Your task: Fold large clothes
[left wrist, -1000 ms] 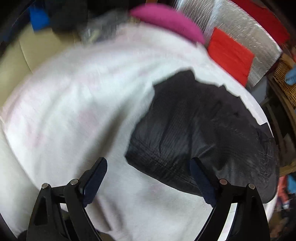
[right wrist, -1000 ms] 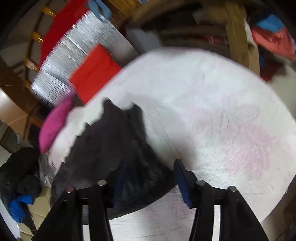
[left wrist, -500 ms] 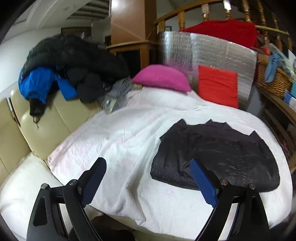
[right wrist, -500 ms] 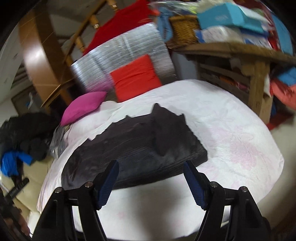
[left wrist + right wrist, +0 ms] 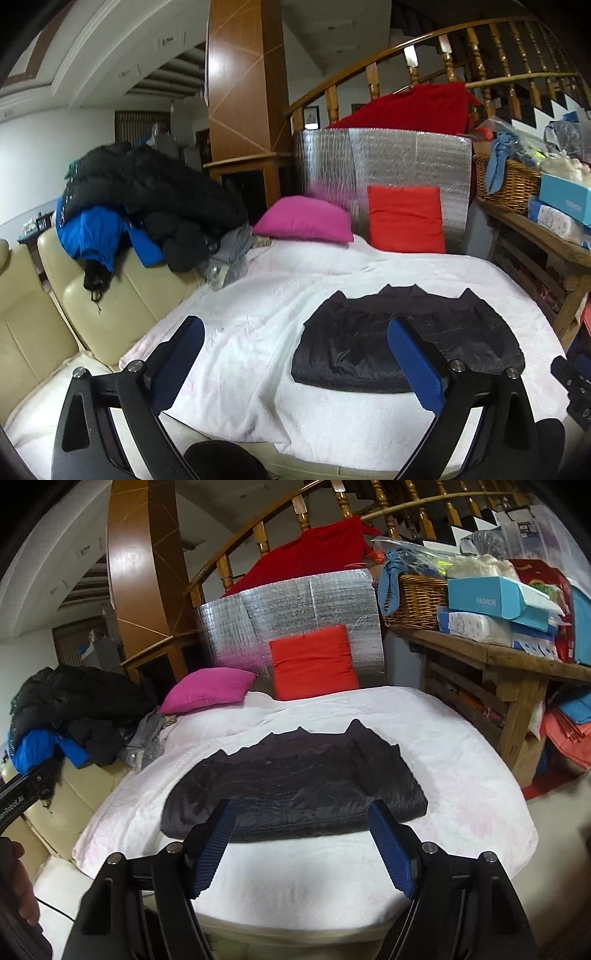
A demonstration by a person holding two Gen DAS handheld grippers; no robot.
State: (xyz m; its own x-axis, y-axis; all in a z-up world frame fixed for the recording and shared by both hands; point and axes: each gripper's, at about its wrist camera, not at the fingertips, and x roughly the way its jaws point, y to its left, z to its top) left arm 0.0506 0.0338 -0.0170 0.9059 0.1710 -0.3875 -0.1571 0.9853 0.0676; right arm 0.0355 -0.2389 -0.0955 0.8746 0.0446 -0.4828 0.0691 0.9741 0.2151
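Observation:
A black quilted garment (image 5: 402,339) lies folded into a flat rectangle on the white blanket (image 5: 258,314) over the sofa. It also shows in the right wrist view (image 5: 295,786), its collar side toward the cushions. My left gripper (image 5: 295,354) is open and empty, held back from the sofa's front edge, left of the garment. My right gripper (image 5: 301,834) is open and empty, held above the front edge, in line with the garment's near side. Neither touches the cloth.
A magenta cushion (image 5: 304,219) and a red cushion (image 5: 406,219) lean at the back against a silver foil board (image 5: 384,162). A pile of black and blue jackets (image 5: 136,206) sits on the sofa back at left. A wooden bench (image 5: 491,664) with boxes and a basket stands at right.
Both grippers have pulled back and risen away from the garment, from close over the blanket to a wide view of the sofa. The garment lies still, let go.

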